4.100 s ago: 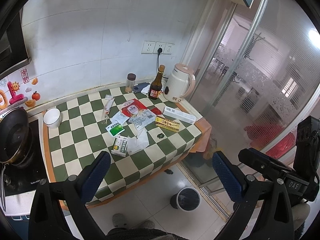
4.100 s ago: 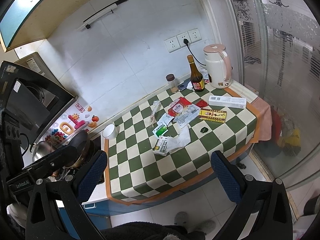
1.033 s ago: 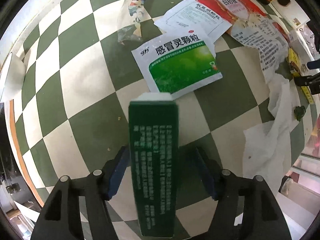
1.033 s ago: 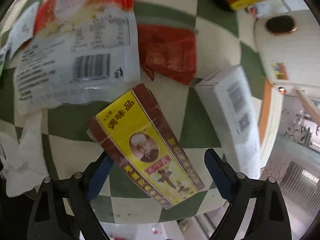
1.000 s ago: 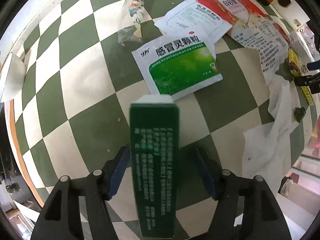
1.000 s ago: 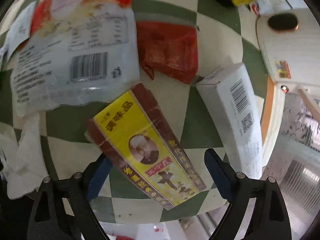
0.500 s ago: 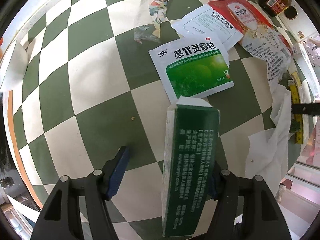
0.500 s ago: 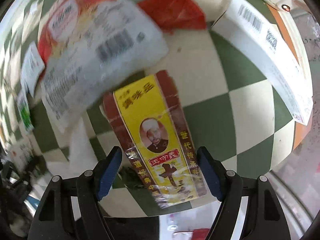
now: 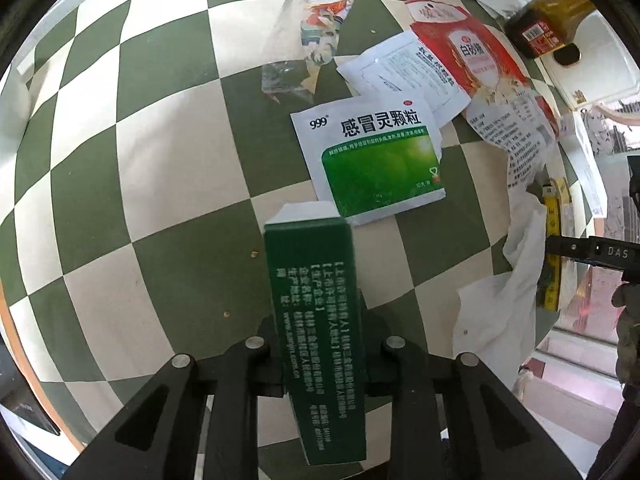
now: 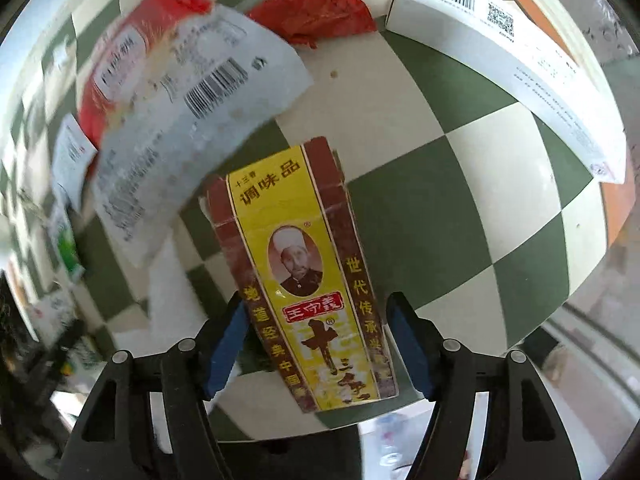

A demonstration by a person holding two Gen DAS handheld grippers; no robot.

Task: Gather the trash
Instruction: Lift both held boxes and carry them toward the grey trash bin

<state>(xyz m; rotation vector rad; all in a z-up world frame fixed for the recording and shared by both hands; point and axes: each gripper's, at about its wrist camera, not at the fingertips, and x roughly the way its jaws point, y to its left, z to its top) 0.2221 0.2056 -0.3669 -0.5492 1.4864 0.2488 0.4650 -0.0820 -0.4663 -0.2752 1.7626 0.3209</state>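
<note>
The green carton (image 9: pixel 316 332) is sitting upright between the left gripper (image 9: pixel 318 344) fingers, which are closed tight against its two broad faces — it is hanging just above the checkered tablecloth (image 9: pixel 120 160). It looks like thin, empty card: light, fairly stiff along its edges, but likely to cave in if squeezed hard, so the grip low on its flat sides seems sound.

The yellow spice box (image 10: pixel 304 280) is lying lengthwise between the blue pads (image 10: pixel 228 332) of the right gripper (image 10: pixel 316 336). The jaws are narrowed about it, yet whether they are actually pinching it or only bracketing it I cannot tell. Its far flaps are looking open and worn — flimsy card again, best taken across the long sides near the middle.

Around them, the green-and-white sachet (image 9: pixel 372 160), the clear barcoded wrapper (image 10: pixel 192 92) and the crumpled tissue (image 9: pixel 508 280) are lying flat, limp and probably slippery, harder to pinch. The long white box (image 10: pixel 508 48) is resting near the table's edge.
</note>
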